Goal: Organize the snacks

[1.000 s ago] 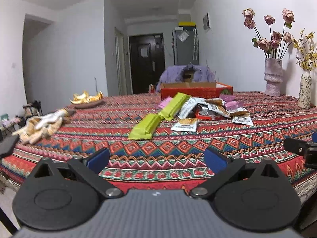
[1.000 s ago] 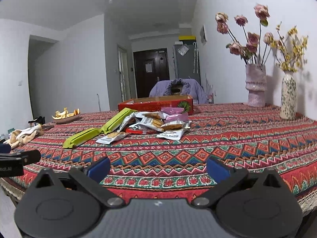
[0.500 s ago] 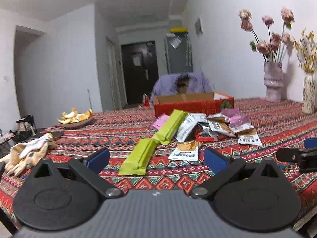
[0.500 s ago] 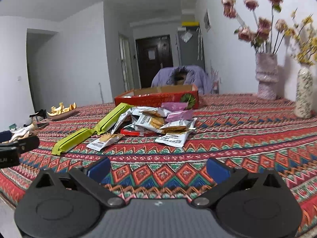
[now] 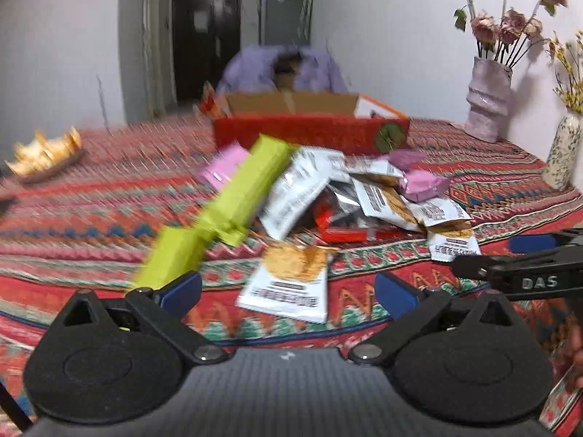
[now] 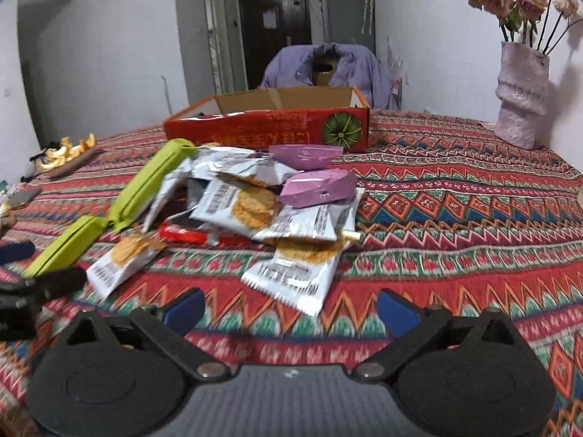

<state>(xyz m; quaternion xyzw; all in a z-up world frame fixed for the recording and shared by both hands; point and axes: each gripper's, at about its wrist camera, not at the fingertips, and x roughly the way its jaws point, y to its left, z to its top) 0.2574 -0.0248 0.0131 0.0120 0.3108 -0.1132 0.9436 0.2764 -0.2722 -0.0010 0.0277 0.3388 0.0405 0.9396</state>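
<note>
Two hand-held grippers point down over the snack pile on the patterned surface (image 6: 455, 196). The left hand-held gripper (image 5: 288, 289) stands wide, nothing between its blue pads; a white cracker packet (image 5: 288, 284) lies on the cloth just ahead of them, and the near end of the two joined green packs (image 5: 222, 215) lies just ahead of the left pad. The right hand-held gripper (image 6: 291, 306) also stands wide, its jaws having just been closing a little, with nothing between them; a second white cracker packet (image 6: 295, 273) lies just ahead of its pads. The pile (image 6: 255, 196) holds further white packets, two pink packets (image 6: 320, 187) on top, and a red packet (image 6: 189, 235) partly covered underneath. An open red cardboard box (image 6: 269, 127) stands just behind the pile, upright, its flaps raised. In the left view the right unit shows at the right edge, beside the pile. A lilac vase with dried roses (image 6: 521, 105) stands well apart on the right near the wall. A dish of peel (image 6: 69, 153) lies far left
</note>
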